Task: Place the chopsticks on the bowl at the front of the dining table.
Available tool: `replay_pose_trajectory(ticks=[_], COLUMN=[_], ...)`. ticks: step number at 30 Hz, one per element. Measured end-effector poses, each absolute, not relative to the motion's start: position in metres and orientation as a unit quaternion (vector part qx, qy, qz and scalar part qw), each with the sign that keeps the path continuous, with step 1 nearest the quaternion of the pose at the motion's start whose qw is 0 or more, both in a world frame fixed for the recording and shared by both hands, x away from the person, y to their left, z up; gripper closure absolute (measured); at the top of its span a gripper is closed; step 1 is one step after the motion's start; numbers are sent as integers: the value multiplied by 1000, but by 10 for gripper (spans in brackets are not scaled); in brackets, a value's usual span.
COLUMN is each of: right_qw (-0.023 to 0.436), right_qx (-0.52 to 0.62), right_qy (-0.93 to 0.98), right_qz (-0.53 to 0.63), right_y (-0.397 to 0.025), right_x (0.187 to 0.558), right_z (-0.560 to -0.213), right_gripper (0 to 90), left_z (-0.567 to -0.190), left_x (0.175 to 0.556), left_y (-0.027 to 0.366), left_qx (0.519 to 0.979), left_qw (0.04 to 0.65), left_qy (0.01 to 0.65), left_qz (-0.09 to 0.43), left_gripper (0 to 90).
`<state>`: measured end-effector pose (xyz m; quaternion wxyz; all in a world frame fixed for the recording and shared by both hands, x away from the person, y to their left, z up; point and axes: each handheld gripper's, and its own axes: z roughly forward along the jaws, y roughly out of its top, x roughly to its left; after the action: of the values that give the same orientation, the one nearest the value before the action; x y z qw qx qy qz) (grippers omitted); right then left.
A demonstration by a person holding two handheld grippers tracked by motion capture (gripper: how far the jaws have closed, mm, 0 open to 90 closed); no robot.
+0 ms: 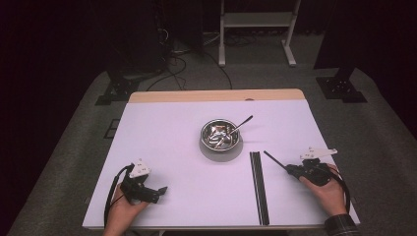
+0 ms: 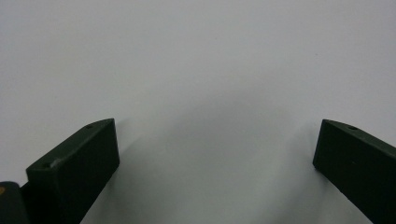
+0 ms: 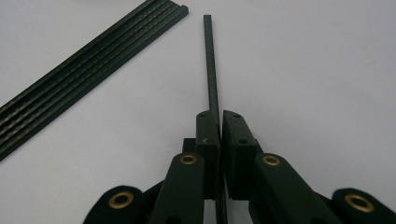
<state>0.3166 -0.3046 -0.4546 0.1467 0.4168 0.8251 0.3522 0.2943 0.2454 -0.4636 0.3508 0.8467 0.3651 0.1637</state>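
On the white table, my right gripper (image 1: 291,169) (image 3: 219,116) is shut on a thin black strip (image 3: 211,65) that sticks out ahead of the jaws toward the upper left (image 1: 274,160). A bundle of several matching black strips (image 1: 259,187) (image 3: 88,70) lies flat just left of it. My left gripper (image 1: 160,191) (image 2: 215,158) rests low at the front left, open, with bare table between its jaws. A metal bowl (image 1: 220,134) with a spoon (image 1: 241,124) leaning in it stands at the table's middle.
The white table surface (image 1: 162,142) ends in a wooden strip (image 1: 216,95) at the far edge. Beyond it are a grey floor with cables and a white stand (image 1: 255,29). Dark equipment bases sit at both far corners.
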Motion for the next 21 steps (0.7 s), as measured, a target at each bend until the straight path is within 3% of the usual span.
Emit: replay_pose_trajectory(ticks=[21], right_qw=[153], right_qx=[419], right_qy=[820], right_qz=[359], right_y=[-302], right_x=[317], right_z=[-443], right_gripper=[855], left_z=[-464], left_x=[294], left_y=[245], left_qx=[847], left_qw=[351], left_qy=[365], left_qz=[164], left_gripper=[0])
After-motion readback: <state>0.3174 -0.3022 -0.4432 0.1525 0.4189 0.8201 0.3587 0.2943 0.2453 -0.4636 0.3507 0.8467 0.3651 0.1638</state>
